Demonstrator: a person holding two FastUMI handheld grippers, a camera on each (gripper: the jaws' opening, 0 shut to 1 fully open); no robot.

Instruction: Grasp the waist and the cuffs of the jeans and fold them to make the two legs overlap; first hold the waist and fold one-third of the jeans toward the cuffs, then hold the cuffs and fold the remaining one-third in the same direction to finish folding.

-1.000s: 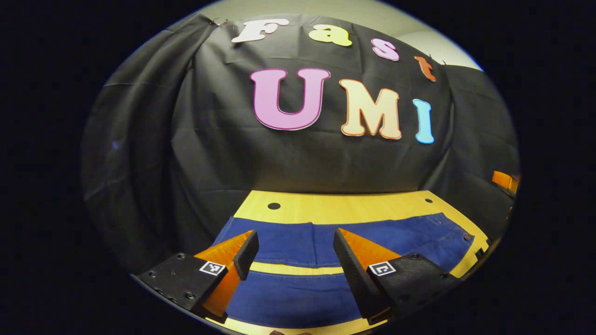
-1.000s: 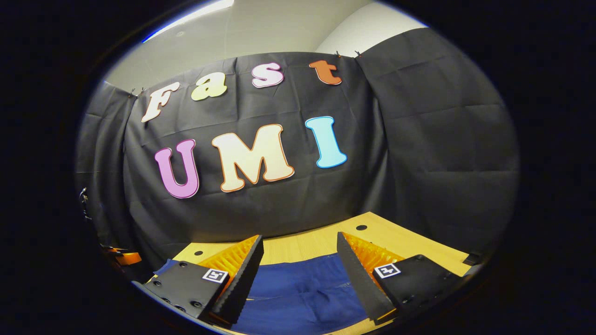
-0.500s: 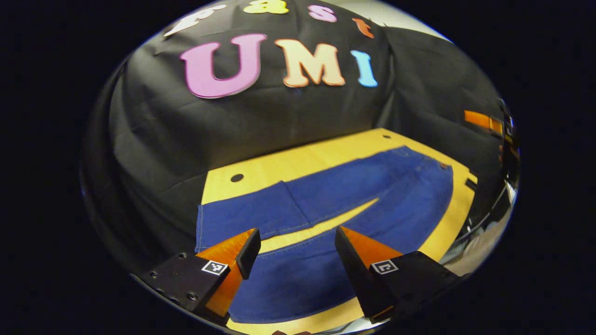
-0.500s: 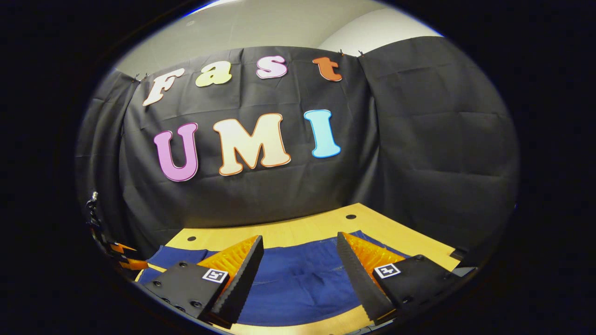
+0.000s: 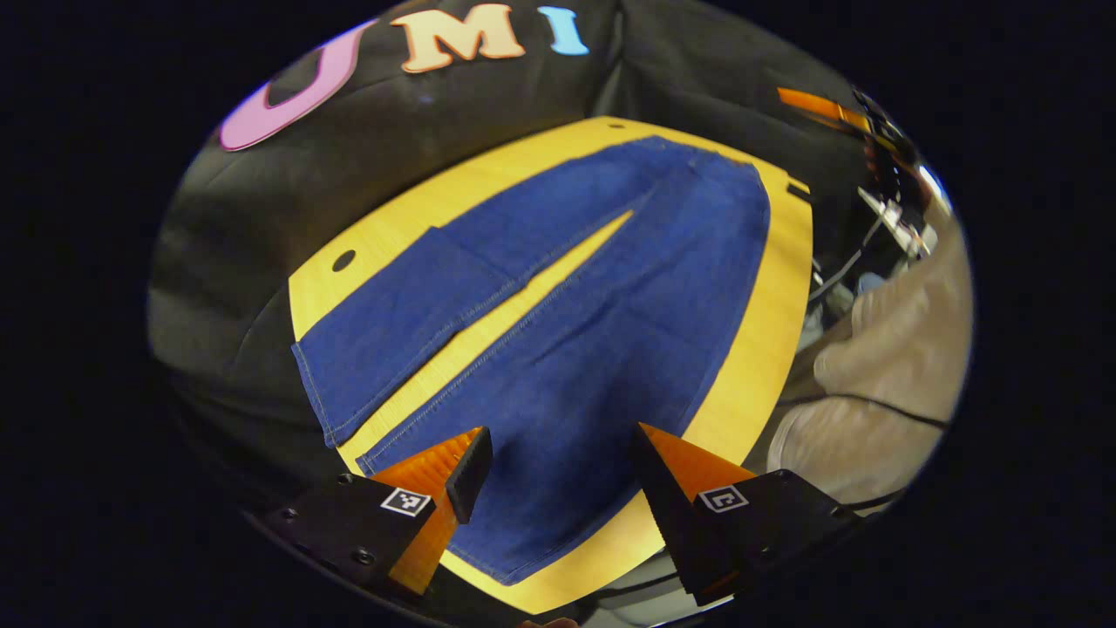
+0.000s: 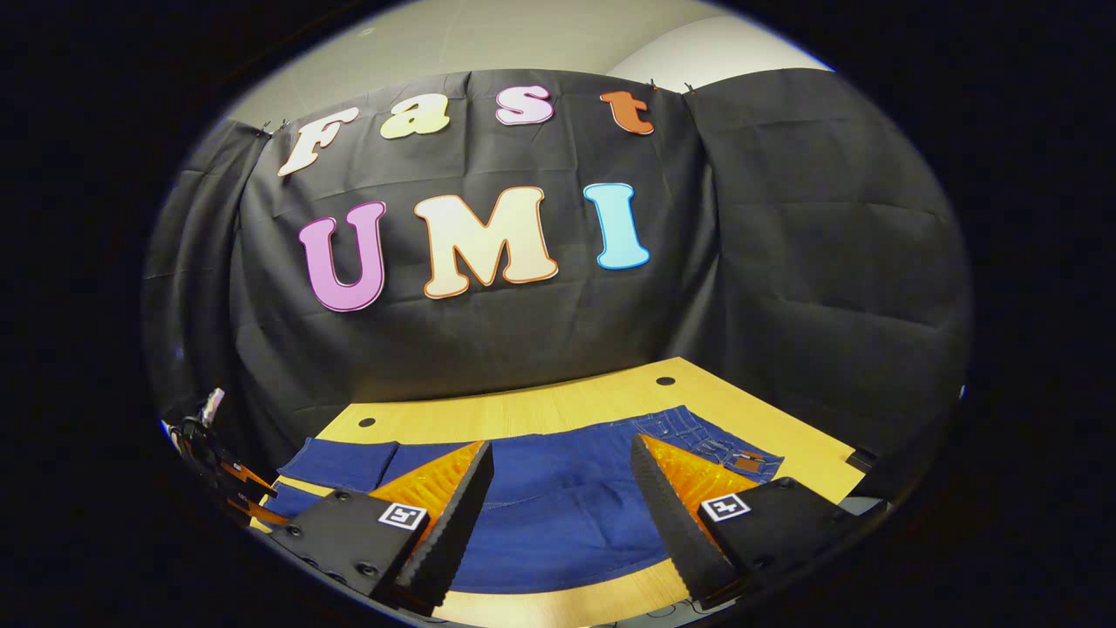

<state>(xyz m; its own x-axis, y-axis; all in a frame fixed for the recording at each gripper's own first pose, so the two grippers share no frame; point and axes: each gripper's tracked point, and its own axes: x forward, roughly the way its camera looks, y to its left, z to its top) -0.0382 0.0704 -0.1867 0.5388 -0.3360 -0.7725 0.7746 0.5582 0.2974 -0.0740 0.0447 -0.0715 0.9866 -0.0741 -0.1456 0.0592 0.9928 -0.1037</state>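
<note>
Left gripper view: one pair of dark blue denim jeans (image 5: pixel 558 323) spread flat on one pale yellow wooden table (image 5: pixel 767 349), both legs lying side by side with a narrow wedge of bare tabletop between them. Left gripper (image 5: pixel 558 475) hovering above the near leg close to its cuff end (image 5: pixel 514 549), two fingers spread wide apart, nothing between them, not touching the cloth. Cuff of the far leg (image 5: pixel 318 392) off to the left of the fingers, waist (image 5: pixel 697 161) far ahead at the opposite end of the table. Two small round dark holes in the tabletop, one ahead-left (image 5: pixel 343 260), one far ahead near the waist (image 5: pixel 616 126). To the right, beyond the table edge, one beige sleeve or trouser of a person (image 5: pixel 889 375), with one thin black cable (image 5: pixel 863 399) across it, and some orange and dark gear (image 5: pixel 837 109) farther up, too blurred to tell.

Right gripper view: same jeans (image 6: pixel 558 523) stretched crosswise directly beneath and ahead of the right gripper (image 6: pixel 562 515), whose two fingers stand wide apart and empty above the cloth. Waist with stitched pockets (image 6: pixel 706 440) just ahead-right of the right finger, legs running off to the left. Table (image 6: pixel 558 406) bare ahead of the jeans, two round holes at its far corners (image 6: pixel 666 381) (image 6: pixel 366 422). Some dark and orange hardware (image 6: pixel 218 467) at far left, unclear.
</note>
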